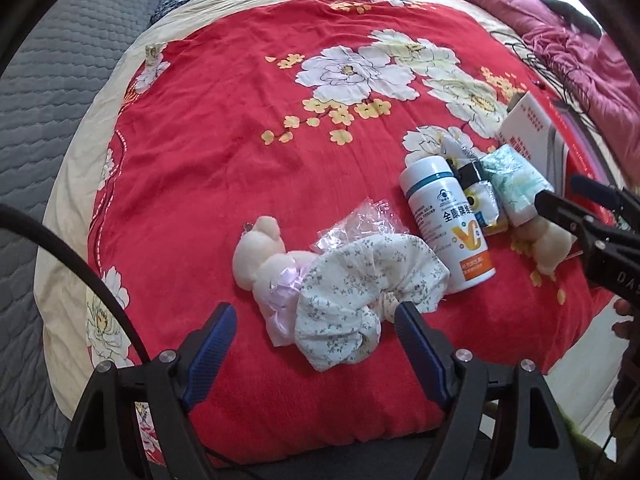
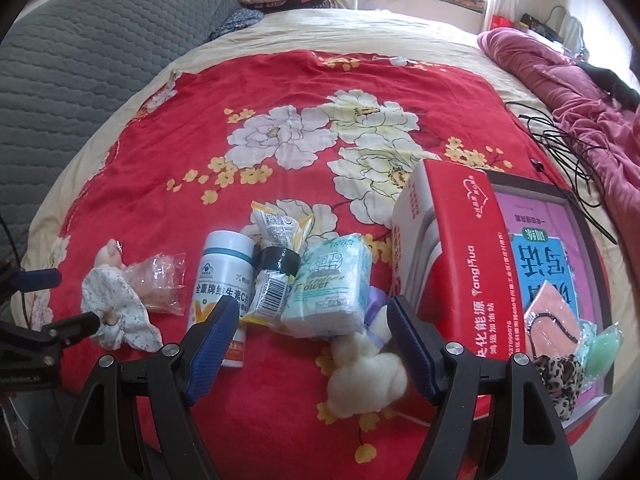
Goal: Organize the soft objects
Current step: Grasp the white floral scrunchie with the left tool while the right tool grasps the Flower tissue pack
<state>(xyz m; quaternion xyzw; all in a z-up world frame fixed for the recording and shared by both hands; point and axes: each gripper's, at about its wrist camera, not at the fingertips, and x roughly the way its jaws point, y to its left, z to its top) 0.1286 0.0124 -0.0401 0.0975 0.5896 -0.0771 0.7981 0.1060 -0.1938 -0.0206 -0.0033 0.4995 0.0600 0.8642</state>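
Red quilt (image 1: 224,168) with white and yellow flowers covers the bed in front of you, and everything lies on it. Your left gripper (image 1: 312,316) hangs released above a floral cloth scrunchie (image 1: 360,284), blue pads spread wide, the right pad close to the scrunchie's edge, nothing pinched. Just left of the scrunchie lies a small cream plush doll (image 1: 260,256) with a pink ribbon; a crumpled clear plastic bag (image 1: 360,220) sits behind them. A white bottle (image 1: 448,224) lies on its side touching the scrunchie's right end.

Your right gripper (image 2: 310,320) is also spread, empty, hovering over a fluffy white plush toy (image 2: 368,376) that lies on the quilt between the pads, though I cannot tell whether either pad touches it. Directly beyond sits a pack of tissues (image 2: 332,284), pale green wrapper, resting against a snack packet (image 2: 272,276) and the bottle to its left. A red and white carton (image 2: 448,248) stands just right of the tissues, leaning partly over a pink book (image 2: 552,248). On the book's near corner lie a leopard-print scrunchie (image 2: 560,376), a peach cloth (image 2: 548,320) and a green item in plastic (image 2: 604,348). Black cable (image 2: 560,140) trails across the quilt near a rumpled pink blanket (image 2: 580,80)
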